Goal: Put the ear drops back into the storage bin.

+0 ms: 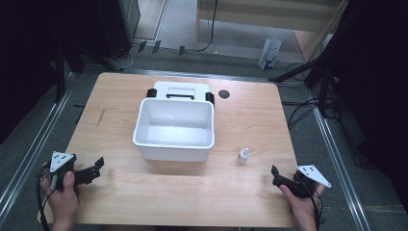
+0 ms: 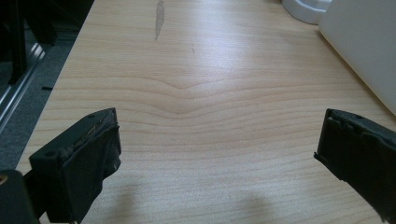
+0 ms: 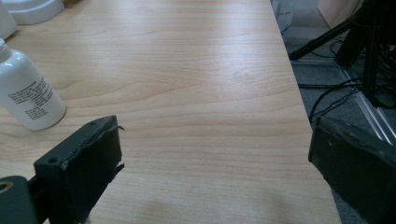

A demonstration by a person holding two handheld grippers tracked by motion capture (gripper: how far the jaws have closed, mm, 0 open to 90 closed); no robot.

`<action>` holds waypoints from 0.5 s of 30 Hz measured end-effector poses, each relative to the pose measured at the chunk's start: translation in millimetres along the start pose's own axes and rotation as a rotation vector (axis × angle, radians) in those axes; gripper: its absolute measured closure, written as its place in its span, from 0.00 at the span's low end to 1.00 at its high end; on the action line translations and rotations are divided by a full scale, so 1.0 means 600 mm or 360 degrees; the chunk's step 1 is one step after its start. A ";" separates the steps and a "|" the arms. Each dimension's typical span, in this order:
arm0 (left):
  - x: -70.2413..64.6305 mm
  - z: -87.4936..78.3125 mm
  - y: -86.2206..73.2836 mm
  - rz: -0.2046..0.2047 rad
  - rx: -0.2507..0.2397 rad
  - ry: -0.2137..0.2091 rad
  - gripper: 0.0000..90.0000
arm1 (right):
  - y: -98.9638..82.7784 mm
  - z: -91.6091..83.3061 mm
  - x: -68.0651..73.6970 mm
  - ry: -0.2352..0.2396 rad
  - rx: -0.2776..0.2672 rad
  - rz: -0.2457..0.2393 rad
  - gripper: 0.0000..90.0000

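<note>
Left gripper (image 1: 96, 166): black body, two black jaws, grey three-cornered plate (image 1: 61, 160) on top with small dark screw dots. Black cable (image 1: 40, 202) trails from it toward near edge. Left hand (image 1: 64, 195) bare, no sleeve visible.

Right gripper (image 1: 276, 174): black, grey three-cornered plate (image 1: 313, 175) on top, thin black cable (image 1: 315, 211) along wrist. Right hand (image 1: 300, 209) bare.

In gripper views, jaws blocky, black, each with small hole near tip; inner pads (image 2: 95, 161) dark rubbery sheet, worn and frayed at edges (image 3: 100, 161).
</note>
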State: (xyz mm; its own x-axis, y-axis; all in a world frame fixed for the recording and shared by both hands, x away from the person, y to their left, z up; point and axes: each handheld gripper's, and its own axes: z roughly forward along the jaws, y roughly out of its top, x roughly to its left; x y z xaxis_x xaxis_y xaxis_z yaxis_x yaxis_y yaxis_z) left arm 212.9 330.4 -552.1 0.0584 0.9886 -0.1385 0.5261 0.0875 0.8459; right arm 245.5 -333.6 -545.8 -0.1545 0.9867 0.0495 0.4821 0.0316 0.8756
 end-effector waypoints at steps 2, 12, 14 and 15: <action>0.000 0.001 0.000 0.0000 0.0003 0.0004 0.01 | 0.000 0.000 0.000 -0.0002 -0.0002 0.0003 0.02; -0.001 0.000 0.000 0.0007 0.0000 0.0005 0.00 | 0.002 0.001 0.000 0.0005 0.0025 -0.0019 0.02; -0.001 0.000 0.000 0.0005 0.0000 0.0006 0.00 | 0.009 0.000 -0.005 -0.0008 0.0065 -0.0010 0.05; -0.001 0.000 0.000 0.0002 0.0001 0.0004 0.00 | 0.013 -0.003 -0.005 -0.0023 0.0065 -0.0028 0.07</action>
State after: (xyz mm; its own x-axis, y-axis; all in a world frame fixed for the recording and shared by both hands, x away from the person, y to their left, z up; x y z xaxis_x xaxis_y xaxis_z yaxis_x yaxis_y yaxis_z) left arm 213.0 330.1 -552.1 0.0568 0.9891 -0.1361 0.5265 0.0861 0.8458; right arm 248.3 -336.3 -538.4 -0.1507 0.9882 0.0271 0.5144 0.0550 0.8558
